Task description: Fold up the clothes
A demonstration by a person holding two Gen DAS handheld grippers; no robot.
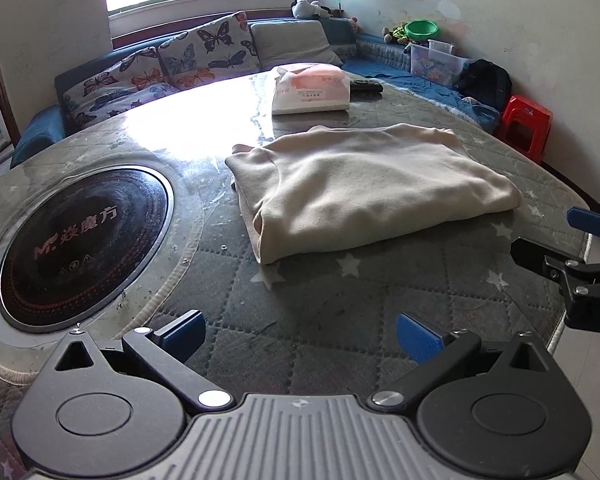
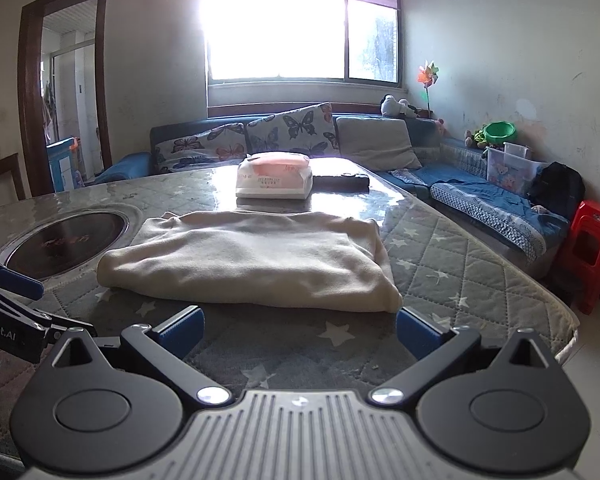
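Note:
A cream garment (image 1: 364, 192) lies folded into a flat rectangle on the quilted star-pattern table cover (image 1: 320, 312); it also shows in the right wrist view (image 2: 252, 260). My left gripper (image 1: 300, 336) is open and empty, held back from the garment's near edge. My right gripper (image 2: 300, 330) is open and empty, just short of the garment's near fold. The right gripper's fingers (image 1: 592, 222) show at the right edge of the left wrist view. The left gripper's fingers (image 2: 16, 282) show at the left edge of the right wrist view.
A round black induction cooktop (image 1: 80, 244) is set into the table at the left. A white and pink tissue pack (image 1: 312, 88) and a black remote (image 2: 340, 181) lie at the far side. A sofa (image 2: 300, 136) stands behind; a red stool (image 2: 592, 252) stands at the right.

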